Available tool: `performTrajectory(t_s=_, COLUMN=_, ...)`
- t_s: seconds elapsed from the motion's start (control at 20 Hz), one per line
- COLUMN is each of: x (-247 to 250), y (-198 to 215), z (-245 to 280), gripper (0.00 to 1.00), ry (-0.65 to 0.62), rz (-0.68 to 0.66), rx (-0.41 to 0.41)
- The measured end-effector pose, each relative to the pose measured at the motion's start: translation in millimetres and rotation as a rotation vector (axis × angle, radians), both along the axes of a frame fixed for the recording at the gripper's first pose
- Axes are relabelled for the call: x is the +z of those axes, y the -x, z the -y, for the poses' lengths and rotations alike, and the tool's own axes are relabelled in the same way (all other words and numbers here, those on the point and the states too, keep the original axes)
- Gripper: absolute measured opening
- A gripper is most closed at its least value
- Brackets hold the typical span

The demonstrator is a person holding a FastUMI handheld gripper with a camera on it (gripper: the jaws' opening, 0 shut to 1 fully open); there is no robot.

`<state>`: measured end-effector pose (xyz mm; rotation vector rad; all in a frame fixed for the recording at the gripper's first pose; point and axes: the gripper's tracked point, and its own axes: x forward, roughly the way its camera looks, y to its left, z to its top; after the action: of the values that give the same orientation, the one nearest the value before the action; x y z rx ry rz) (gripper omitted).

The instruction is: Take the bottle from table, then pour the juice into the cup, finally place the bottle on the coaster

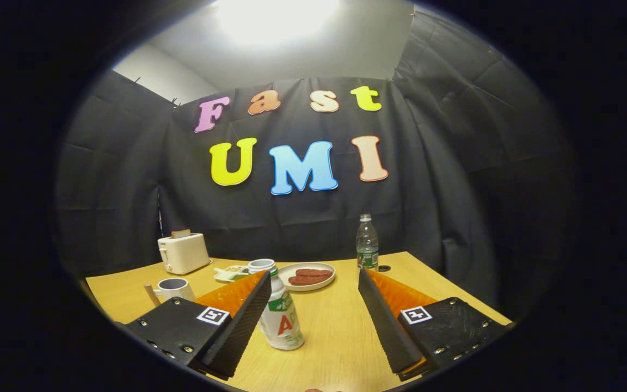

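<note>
Bottle upright on counter, between spread fingers of hand-held gripper, close beside the left finger, unclamped. Cup beyond, left; plate behind.

gripper view looks forward, low and near over the table, facing the booth wall.

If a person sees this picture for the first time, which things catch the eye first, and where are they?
First comes the small white juice bottle, standing upright on the wooden table between the fingers of the open tool, close to the left one. Beyond it lies a white plate with reddish sausages. A white toaster stands far left, and a clear water bottle stands by the wall.
</note>
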<state>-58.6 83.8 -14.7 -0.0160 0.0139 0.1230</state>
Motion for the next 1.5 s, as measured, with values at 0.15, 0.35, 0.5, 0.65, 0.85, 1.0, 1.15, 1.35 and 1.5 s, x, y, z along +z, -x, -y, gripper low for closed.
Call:
performTrajectory(t_s=0.15, x=-15.5, y=0.4, z=-11.5, gripper=0.99, ry=0.018, rz=-0.024, rx=0.014)
performTrajectory(t_s=0.35, x=-25.7, y=-3.0, z=-21.2, gripper=0.99, ry=-0.012, rz=-0.045, rx=0.017)
performTrajectory(t_s=0.5, x=-39.1, y=-9.2, z=-30.7, gripper=0.99, ry=-0.015, rz=-0.067, rx=0.018)
performTrajectory(t_s=0.65, x=-47.8, y=-18.1, z=-42.4, gripper=0.99, ry=-0.008, rz=-0.081, rx=0.024)
performTrajectory(t_s=0.85, x=-60.3, y=-35.4, z=-53.7, gripper=0.99, ry=0.016, rz=-0.092, rx=0.008)
performTrajectory(t_s=1.0, x=-67.6, y=-50.5, z=-55.7, gripper=0.99, ry=0.009, rz=-0.094, rx=-0.045)
performTrajectory(t_s=1.15, x=-72.1, y=-64.8, z=-55.8, gripper=0.99, ry=0.016, rz=-0.102, rx=-0.109)
performTrajectory(t_s=1.35, x=-79.9, y=-74.2, z=-54.1, gripper=0.99, ry=0.015, rz=-0.105, rx=-0.17)
performTrajectory(t_s=1.5, x=-83.4, y=-84.0, z=-52.3, gripper=0.9, ry=0.04, rz=-0.114, rx=-0.191)
